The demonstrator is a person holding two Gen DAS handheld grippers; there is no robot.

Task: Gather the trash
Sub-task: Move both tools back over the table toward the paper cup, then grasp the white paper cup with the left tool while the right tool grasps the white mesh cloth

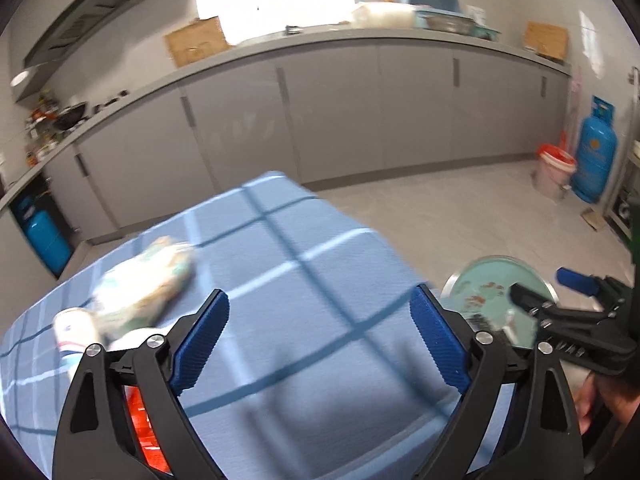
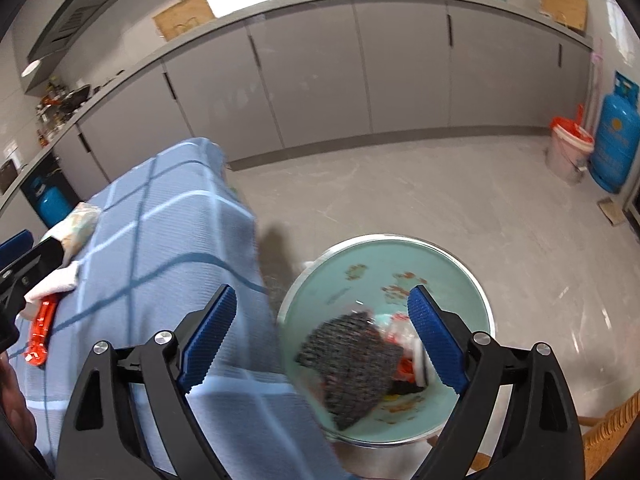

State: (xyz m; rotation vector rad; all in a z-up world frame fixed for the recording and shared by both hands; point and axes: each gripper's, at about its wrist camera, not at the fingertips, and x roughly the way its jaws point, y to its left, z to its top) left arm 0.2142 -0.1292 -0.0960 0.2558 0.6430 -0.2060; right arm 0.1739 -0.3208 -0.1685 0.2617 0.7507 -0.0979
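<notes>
Both the left gripper (image 1: 320, 340) and the right gripper (image 2: 322, 336) were wide open, holding nothing. The snack wrapper (image 1: 148, 280) lay far left; best reach slowly, then drop it into the basin (image 2: 340, 272).

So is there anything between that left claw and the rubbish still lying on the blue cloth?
Nothing visible. The left gripper is open and empty over bare blue tablecloth. The crumpled wrapper and the can lie beyond its left finger, with only cloth between. The bowl holding collected trash sits off the table's right edge.
</notes>
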